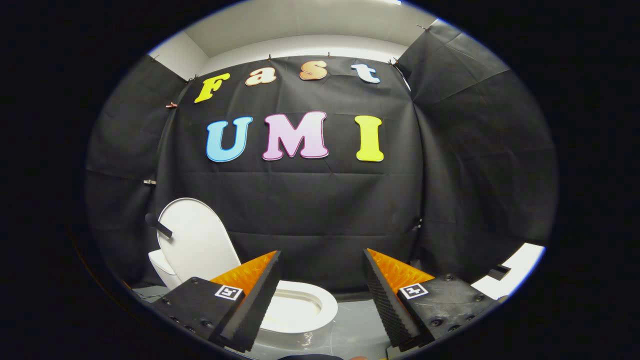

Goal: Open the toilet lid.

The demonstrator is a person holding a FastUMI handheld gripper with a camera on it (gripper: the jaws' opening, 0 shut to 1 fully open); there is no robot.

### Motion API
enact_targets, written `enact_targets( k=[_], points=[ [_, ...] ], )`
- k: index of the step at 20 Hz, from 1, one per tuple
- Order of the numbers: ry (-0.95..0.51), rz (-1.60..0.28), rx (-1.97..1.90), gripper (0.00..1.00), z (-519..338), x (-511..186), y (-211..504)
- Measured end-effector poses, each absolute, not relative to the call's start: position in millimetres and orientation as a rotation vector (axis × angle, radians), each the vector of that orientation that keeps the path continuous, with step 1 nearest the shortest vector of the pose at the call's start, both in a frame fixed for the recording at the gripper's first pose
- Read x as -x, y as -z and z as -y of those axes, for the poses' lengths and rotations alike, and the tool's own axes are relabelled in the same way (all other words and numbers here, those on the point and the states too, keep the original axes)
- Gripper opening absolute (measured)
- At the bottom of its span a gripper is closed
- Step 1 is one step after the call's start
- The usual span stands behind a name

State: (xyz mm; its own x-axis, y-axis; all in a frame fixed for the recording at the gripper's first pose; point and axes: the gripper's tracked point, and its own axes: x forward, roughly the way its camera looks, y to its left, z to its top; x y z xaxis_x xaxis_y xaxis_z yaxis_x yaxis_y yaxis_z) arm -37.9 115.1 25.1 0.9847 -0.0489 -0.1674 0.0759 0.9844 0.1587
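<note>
claw [322, 280] spread wide, holding nothing | white oval plastic toilet lid [197, 240] upright behind white seat ring [320, 305], ahead-left on grey floor | likely rigid, light, slick, hinged: take free rim

**Black cloth booth under a white ceiling**

We see black cloth [310, 210] hung as the booth's back wall, creased in faint horizontal and vertical folds. More cloth forms a left panel [125, 150] and a right panel [480, 150], each angled in toward the back. Small clips [171, 105] pin the cloth along its top edge. Above it we see a white wall [310, 47] and a pale ceiling [310, 22], evenly lit. Below, the floor [350, 330] is grey and slightly glossy. At the lower right, past the cloth's bottom edge, we see a bright white surface [520, 267] bearing a small dark object [499, 272].
</note>
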Motion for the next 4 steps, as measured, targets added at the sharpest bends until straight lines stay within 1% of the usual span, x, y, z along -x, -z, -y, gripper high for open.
enact_targets(
  k=[4],
  points=[
    [0.058, -0.172, -0.169, 0.98, -114.8, 36.5, -24.9]
  ],
)
